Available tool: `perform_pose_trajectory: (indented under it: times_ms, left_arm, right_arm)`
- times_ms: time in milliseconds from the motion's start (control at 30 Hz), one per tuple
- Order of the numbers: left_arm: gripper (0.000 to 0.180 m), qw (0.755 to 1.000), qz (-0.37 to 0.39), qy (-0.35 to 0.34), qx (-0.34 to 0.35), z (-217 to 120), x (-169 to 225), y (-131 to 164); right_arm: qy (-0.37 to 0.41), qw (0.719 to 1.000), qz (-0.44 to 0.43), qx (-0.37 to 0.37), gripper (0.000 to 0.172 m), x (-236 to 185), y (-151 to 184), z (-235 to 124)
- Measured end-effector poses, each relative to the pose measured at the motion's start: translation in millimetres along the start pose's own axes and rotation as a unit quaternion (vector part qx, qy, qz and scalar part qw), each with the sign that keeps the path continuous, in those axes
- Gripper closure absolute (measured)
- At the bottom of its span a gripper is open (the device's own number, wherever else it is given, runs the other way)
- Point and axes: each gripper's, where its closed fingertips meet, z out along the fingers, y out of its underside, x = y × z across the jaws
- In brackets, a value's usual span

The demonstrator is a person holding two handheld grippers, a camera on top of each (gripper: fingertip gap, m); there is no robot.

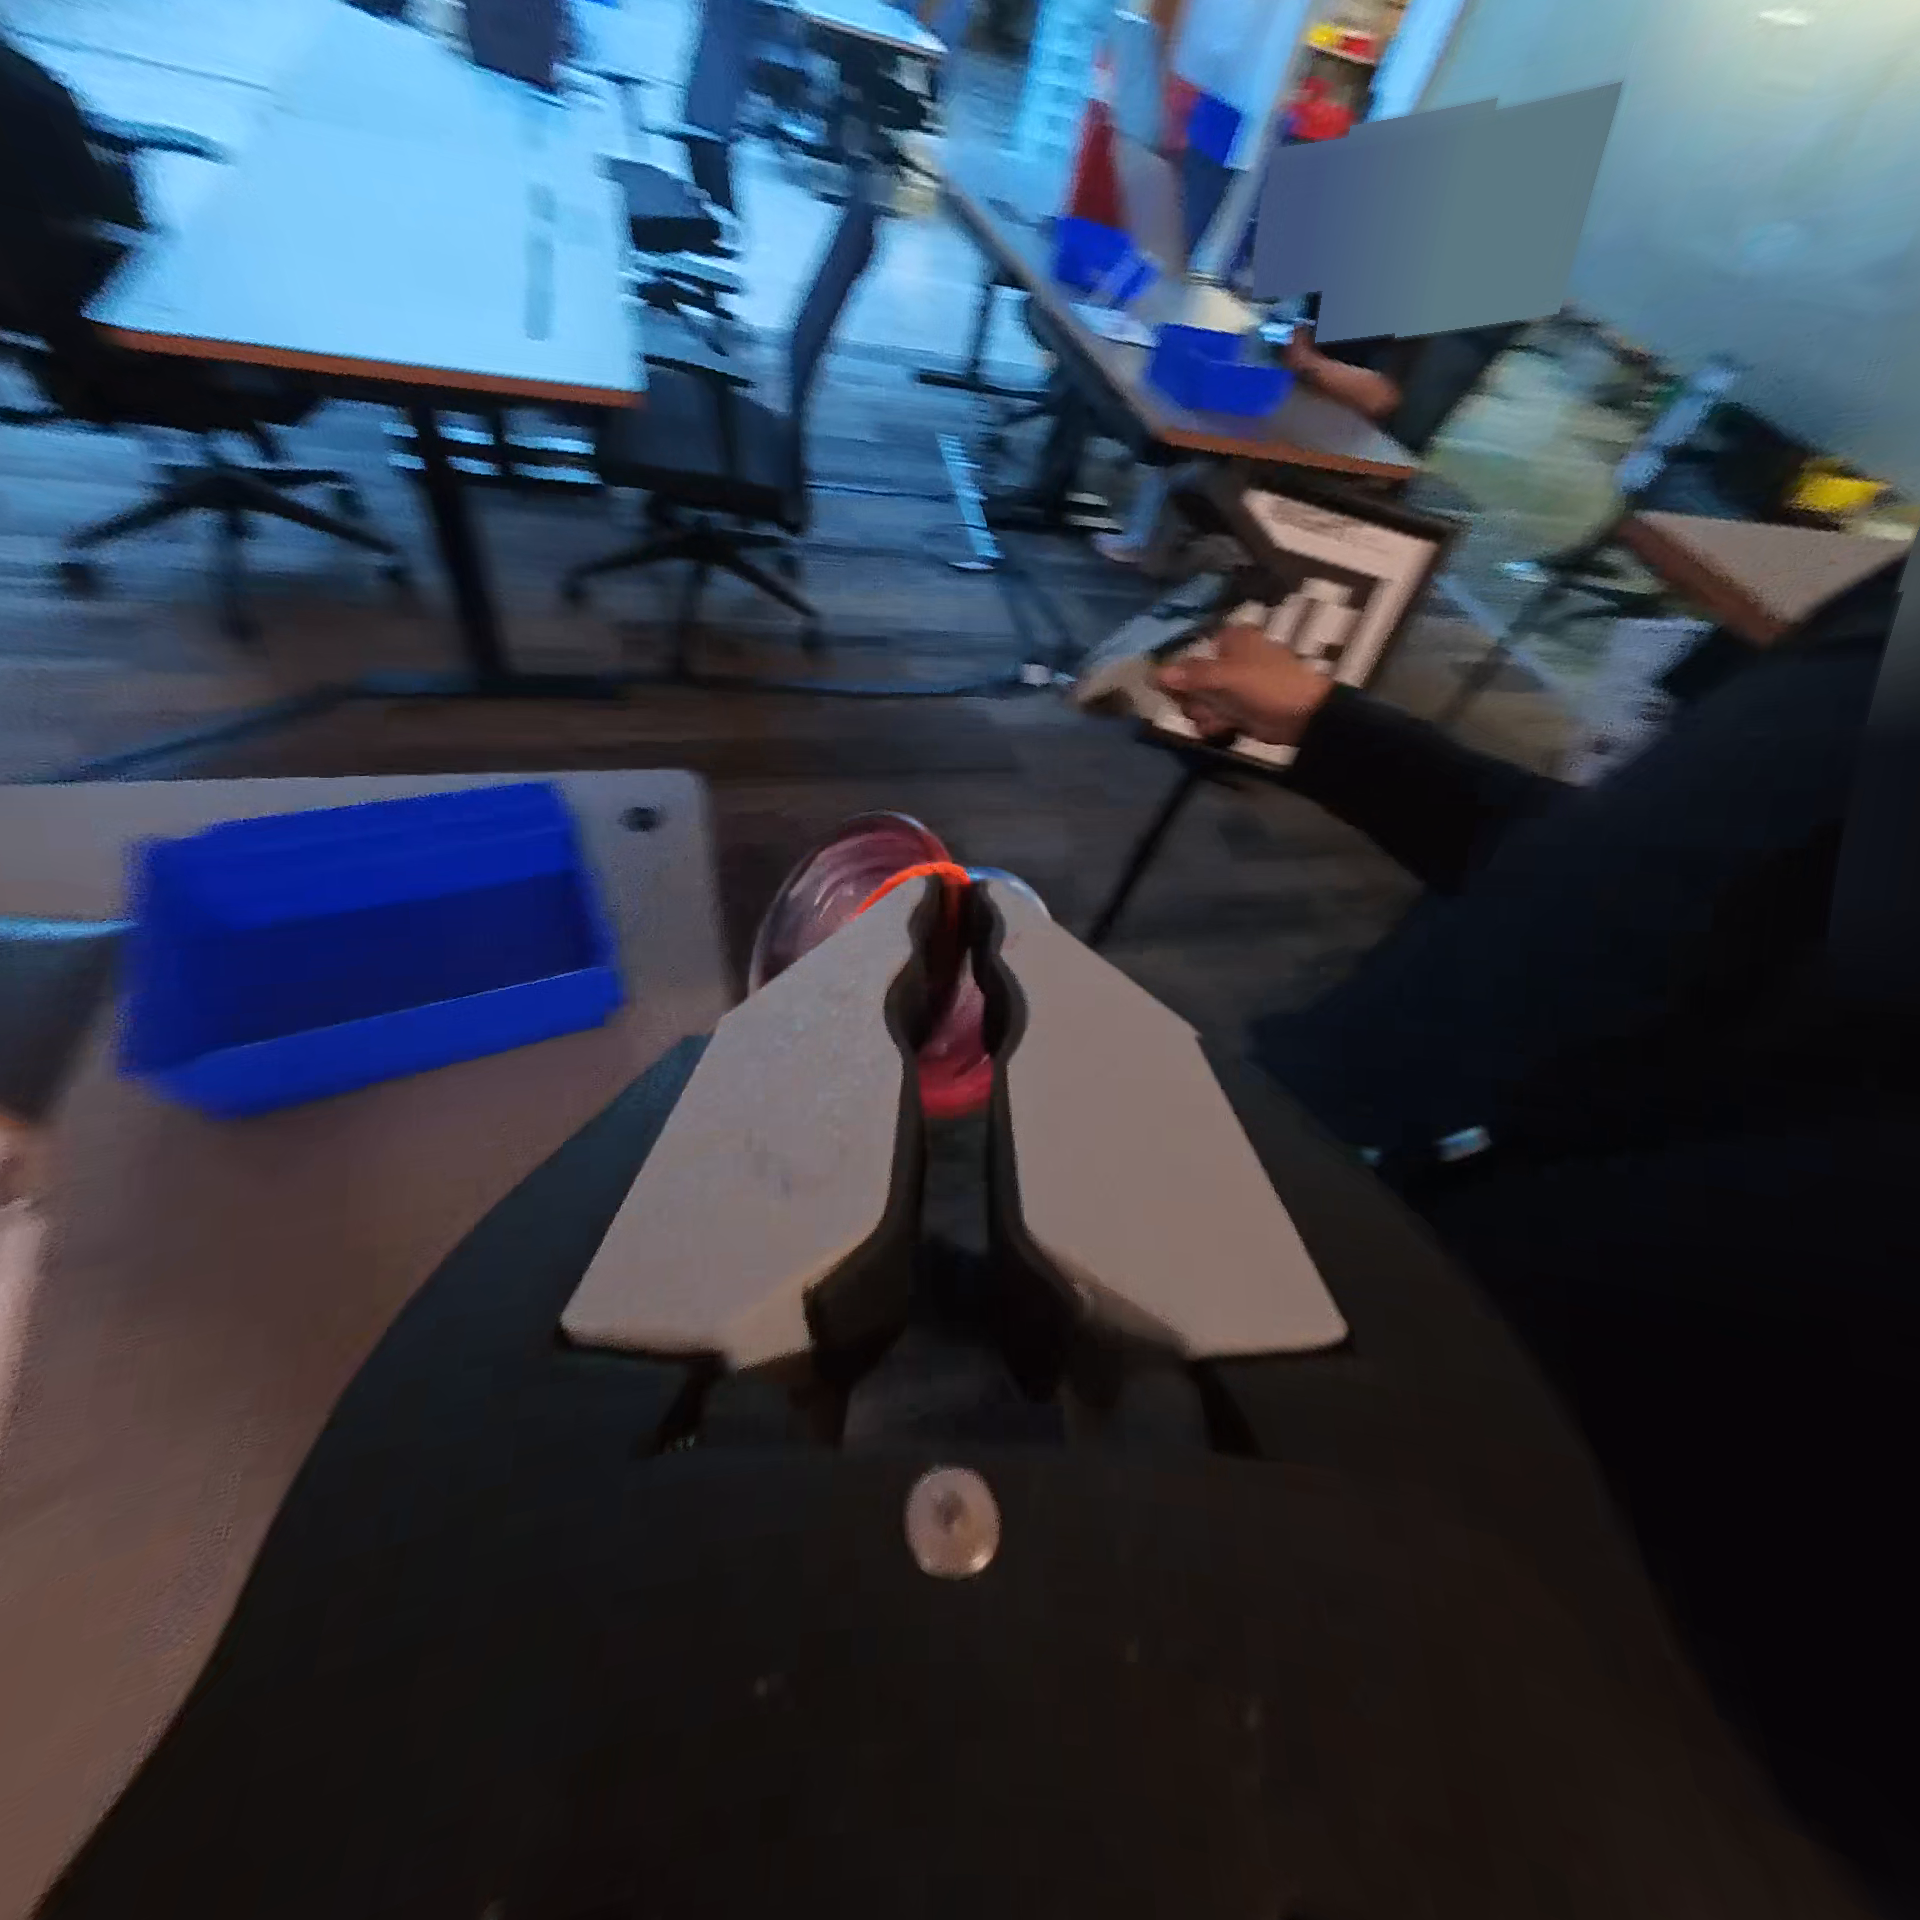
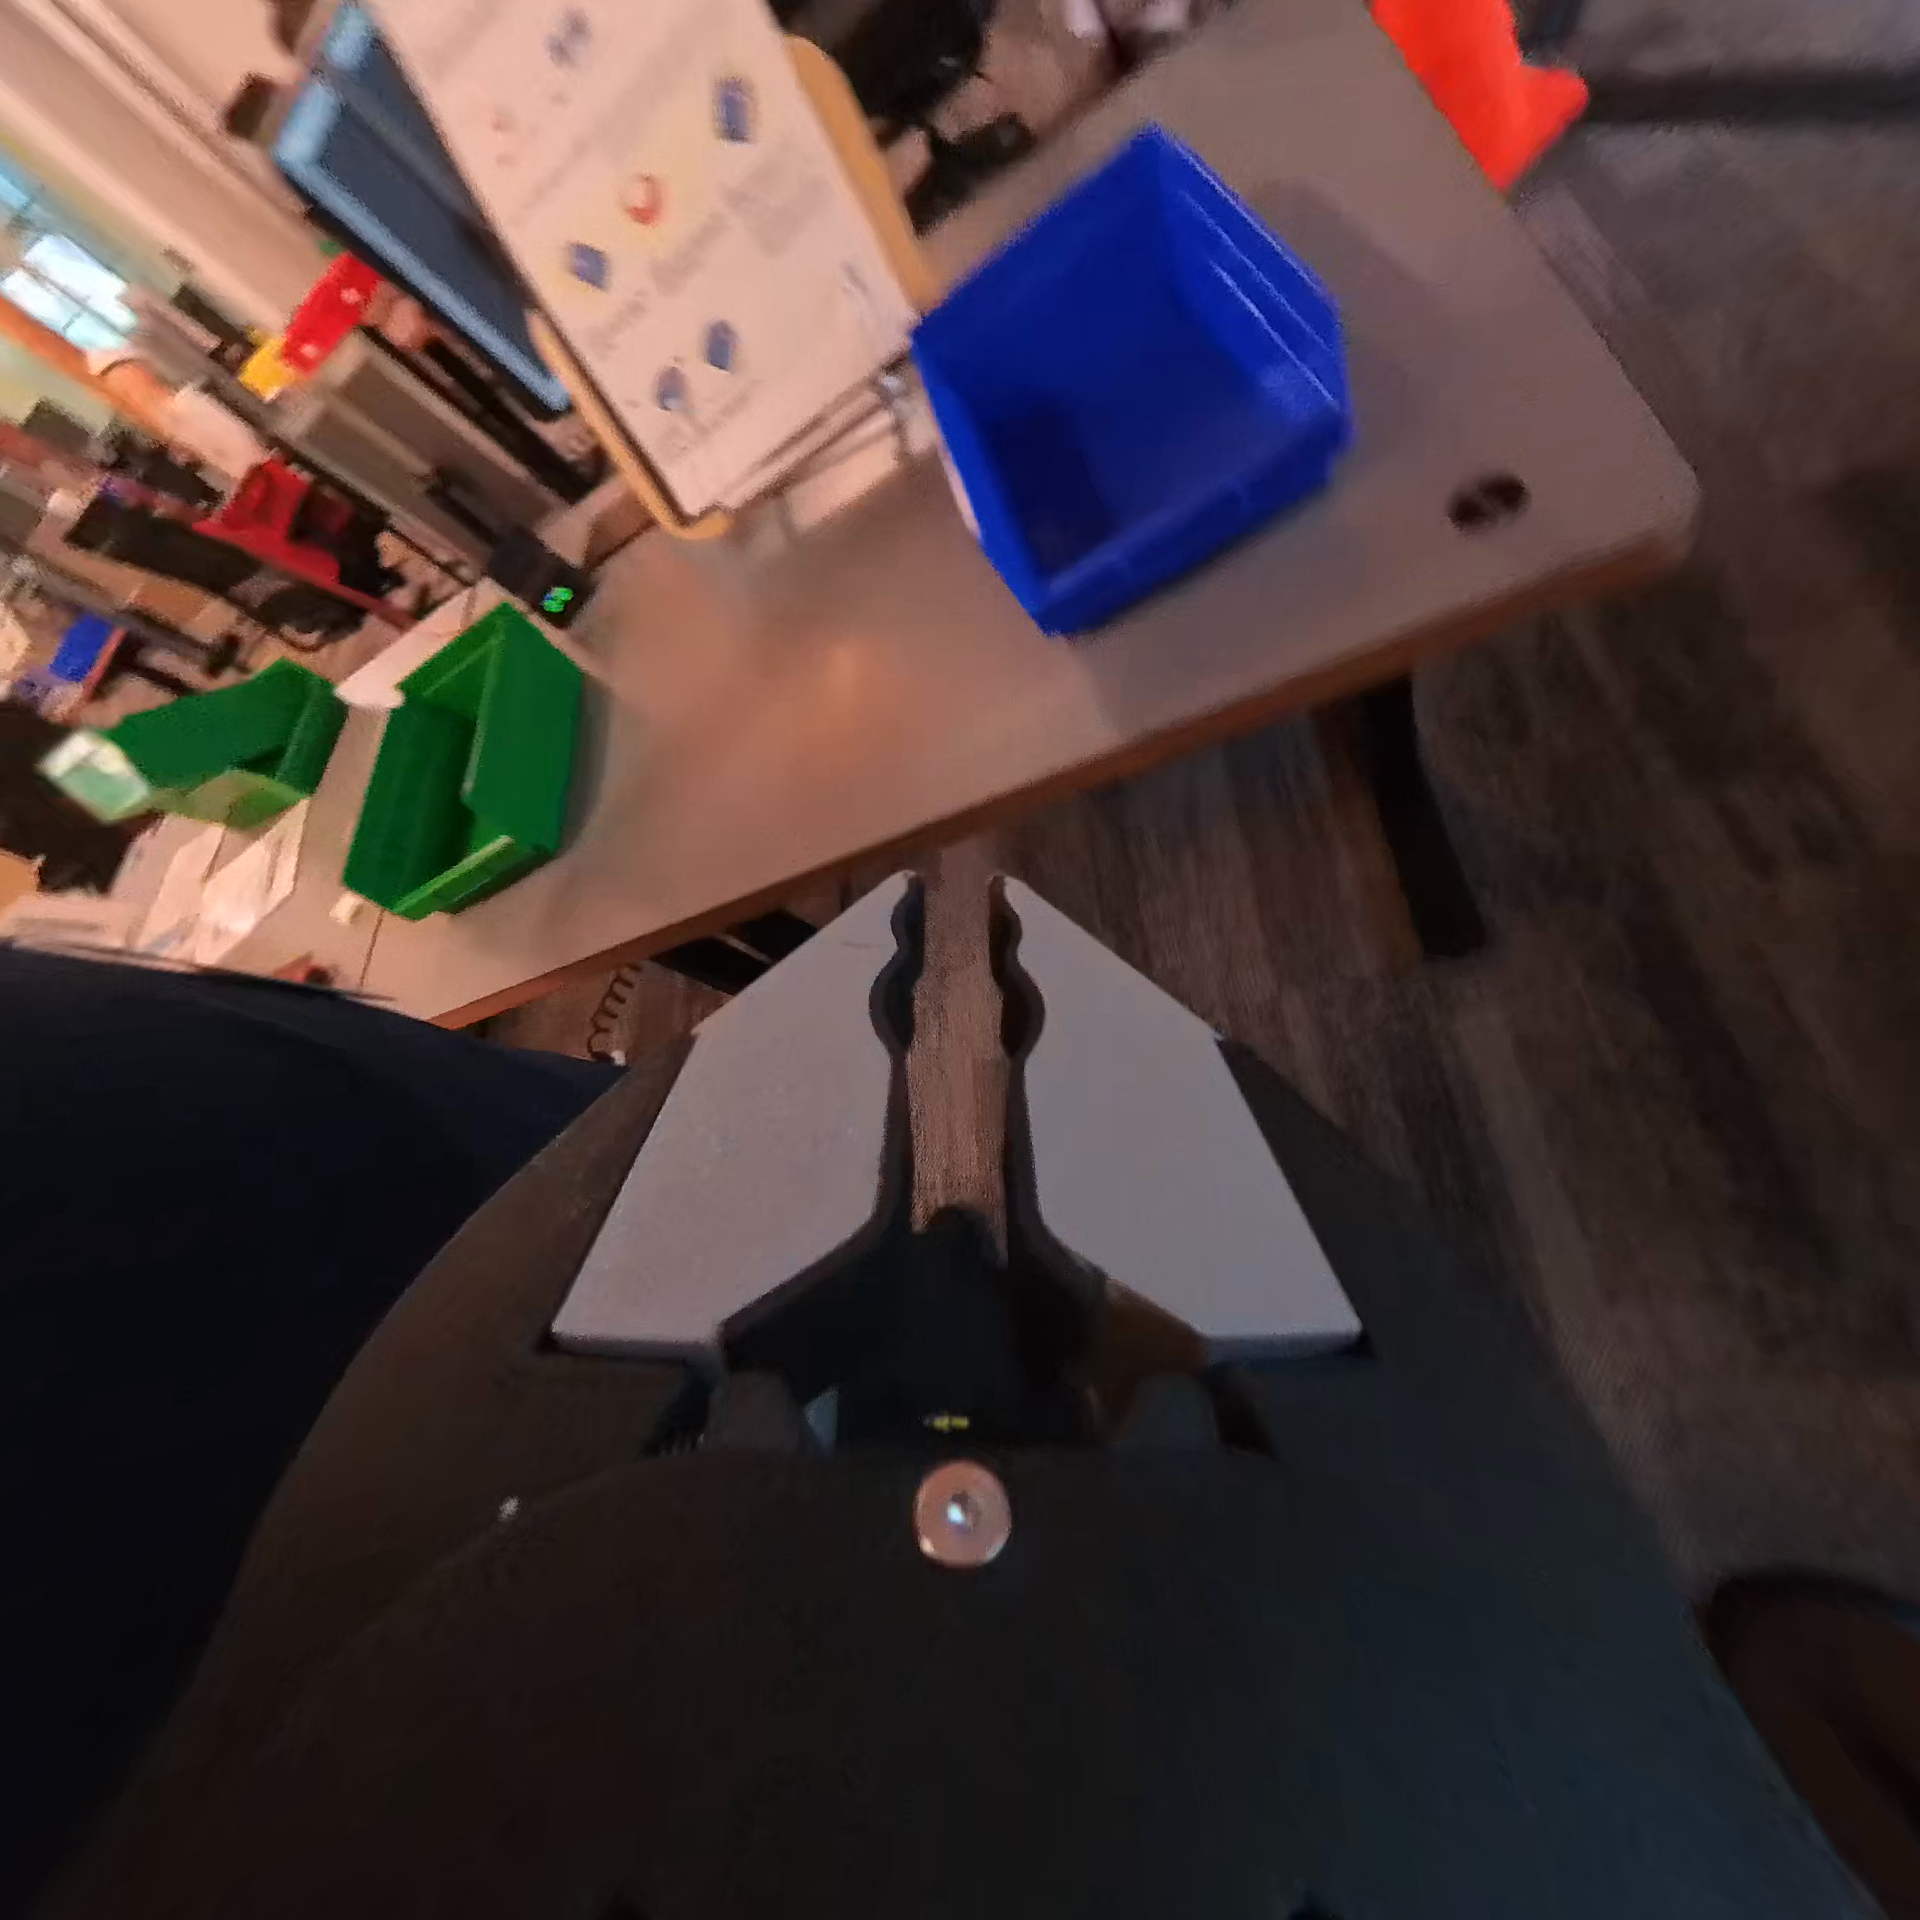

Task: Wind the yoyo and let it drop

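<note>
Surface: grey table (image 2: 831,665) with blue bin (image 2: 1132,384), green bins (image 2: 468,769).
Room: office, wood-look floor (image 2: 1558,935).
Yoyo (image 1: 831,904): red, discs edge-on, axle roughly crosswise.
Left gripper (image 1: 951,904): clamped on orange string (image 1: 914,878).
Right gripper (image 2: 956,904): slightly apart, bare.

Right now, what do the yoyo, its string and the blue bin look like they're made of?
Yoyo: likely glossy translucent plastic, reddish-purple, with shiny highlights. String: thin twisted orange cord, probably cotton or nylon. Blue bin: opaque moulded plastic, fairly matte; blur hides finer detail.
</note>
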Motion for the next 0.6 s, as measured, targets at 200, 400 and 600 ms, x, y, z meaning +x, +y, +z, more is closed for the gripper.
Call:
perform_pose_trajectory:
  times_ms: [200, 400, 600]
  left_arm:
    - [0.178, 0.990, -0.009, 0.140, -0.025, 52, 46, -3]
    - [0.178, 0.974, 0.013, 0.225, 0.001, 71, 85, -10]
    - [0.178, 0.952, -0.020, 0.304, 0.012, 82, 109, -4]
  right_arm:
    - [-0.123, 0.980, -0.144, 0.064, 0.147, -133, -71, 14]
    - [-0.262, 0.926, -0.249, 0.105, 0.129, -276, -89, 40]
    - [-0.267, 0.898, -0.332, 0.107, 0.113, -328, -87, 69]
